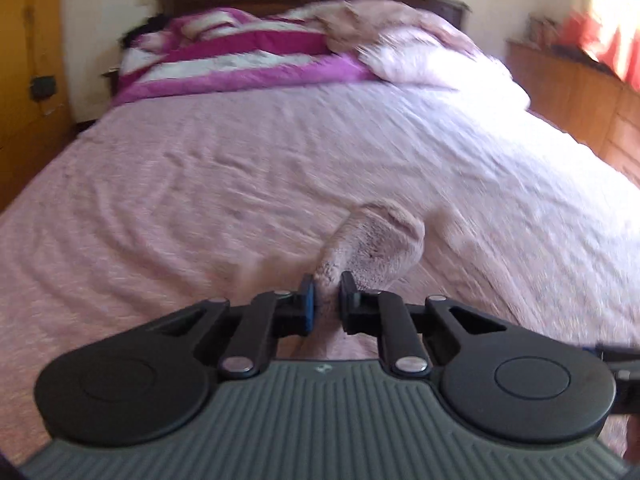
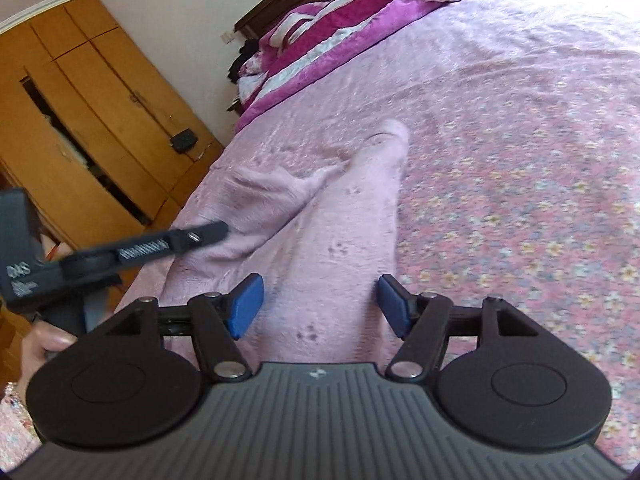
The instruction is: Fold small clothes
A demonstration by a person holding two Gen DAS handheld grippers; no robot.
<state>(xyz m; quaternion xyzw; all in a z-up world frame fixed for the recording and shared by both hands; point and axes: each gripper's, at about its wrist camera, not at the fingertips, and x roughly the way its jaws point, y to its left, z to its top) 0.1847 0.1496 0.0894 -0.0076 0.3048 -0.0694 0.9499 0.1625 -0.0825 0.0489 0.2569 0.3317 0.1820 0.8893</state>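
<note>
A small pale pink fleece garment (image 2: 320, 232) with faint paw prints lies on the pink bed cover (image 2: 500, 140). My left gripper (image 1: 327, 300) is shut on a bunched part of the garment (image 1: 372, 248), which rises ahead of the fingers. In the right wrist view the left gripper (image 2: 218, 232) reaches in from the left and touches the garment's left part. My right gripper (image 2: 318, 306) is open, its blue pads (image 2: 246, 304) standing apart over the near end of the garment's long leg, holding nothing.
A magenta and white striped blanket (image 1: 240, 56) and a pale pillow (image 1: 420, 56) lie at the headboard end. A wooden wardrobe (image 2: 80, 120) stands left of the bed. A wooden cabinet (image 1: 580, 100) stands at the right under a bright window.
</note>
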